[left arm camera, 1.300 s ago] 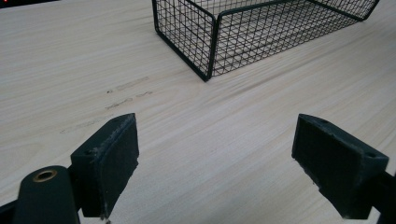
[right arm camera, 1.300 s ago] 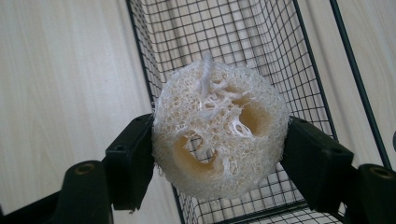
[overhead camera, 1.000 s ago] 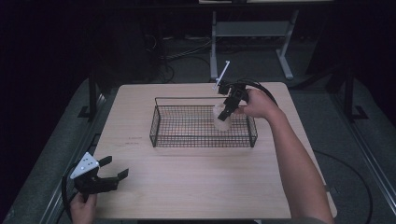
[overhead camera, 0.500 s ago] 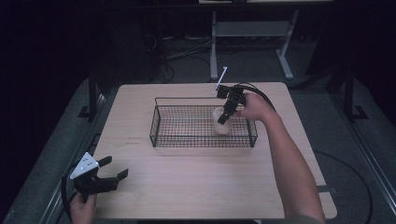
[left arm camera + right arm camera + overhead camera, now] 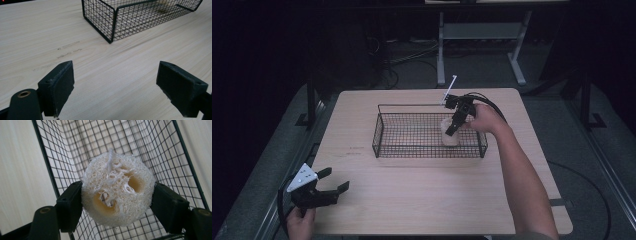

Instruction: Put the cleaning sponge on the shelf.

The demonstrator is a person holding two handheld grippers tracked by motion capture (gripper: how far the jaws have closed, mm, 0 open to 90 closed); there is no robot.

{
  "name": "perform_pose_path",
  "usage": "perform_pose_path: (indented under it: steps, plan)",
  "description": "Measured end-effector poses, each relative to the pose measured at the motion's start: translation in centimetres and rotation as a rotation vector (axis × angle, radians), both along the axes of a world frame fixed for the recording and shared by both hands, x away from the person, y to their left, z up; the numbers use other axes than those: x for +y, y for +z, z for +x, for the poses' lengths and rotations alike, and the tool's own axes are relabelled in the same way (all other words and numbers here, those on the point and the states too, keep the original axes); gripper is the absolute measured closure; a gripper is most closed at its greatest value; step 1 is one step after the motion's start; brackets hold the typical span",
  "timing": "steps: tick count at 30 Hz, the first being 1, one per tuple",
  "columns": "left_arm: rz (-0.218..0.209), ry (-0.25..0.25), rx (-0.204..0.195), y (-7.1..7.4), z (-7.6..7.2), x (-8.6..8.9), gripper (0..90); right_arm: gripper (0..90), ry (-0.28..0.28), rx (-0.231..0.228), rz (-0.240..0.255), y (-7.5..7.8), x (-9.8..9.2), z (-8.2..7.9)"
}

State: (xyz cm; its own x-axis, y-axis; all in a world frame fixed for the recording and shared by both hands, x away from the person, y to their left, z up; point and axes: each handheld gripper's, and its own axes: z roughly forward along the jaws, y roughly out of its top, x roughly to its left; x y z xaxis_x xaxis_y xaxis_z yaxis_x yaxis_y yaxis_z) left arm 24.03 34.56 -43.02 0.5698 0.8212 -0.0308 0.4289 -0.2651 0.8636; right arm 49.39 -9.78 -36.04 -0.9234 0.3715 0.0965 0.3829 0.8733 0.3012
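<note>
change: your right gripper (image 5: 451, 131) dropped the loofah (image 5: 450, 137) lower into the basket (image 5: 382, 131), right of centre
grip: clamped on loofah
left gripper (image 5: 334, 182): jaws apart, idle lower left
next: probably release

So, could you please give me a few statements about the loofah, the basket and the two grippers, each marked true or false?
1. The right gripper grips a pale loofah sponge between its jaws. True.
2. The loofah sponge is held over the bare table, far from the wire basket. False: it is held inside the basket, near its right end.
3. The left gripper has its jaws apart with nothing between them. True.
4. The left gripper is holding the basket's rim. False: it sits near the front left corner of the table, apart from the basket.
5. The basket is solid plastic. False: it is black wire mesh.
</note>
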Motion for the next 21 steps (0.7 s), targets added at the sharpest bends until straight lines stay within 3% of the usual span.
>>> perform_pose_path:
  steps: [8, 21]
  plan:
    - [0.001, 0.000, 0.001, 0.0, 0.0, 0.0, 13.9, 28.7, -0.021, 0.011, 0.027, -0.9, -0.6, -0.2]
    - [0.005, -0.005, 0.003, 0.0, 0.0, -0.3, 14.0, 28.6, -0.034, 0.013, 0.027, -2.5, -1.1, -0.4]
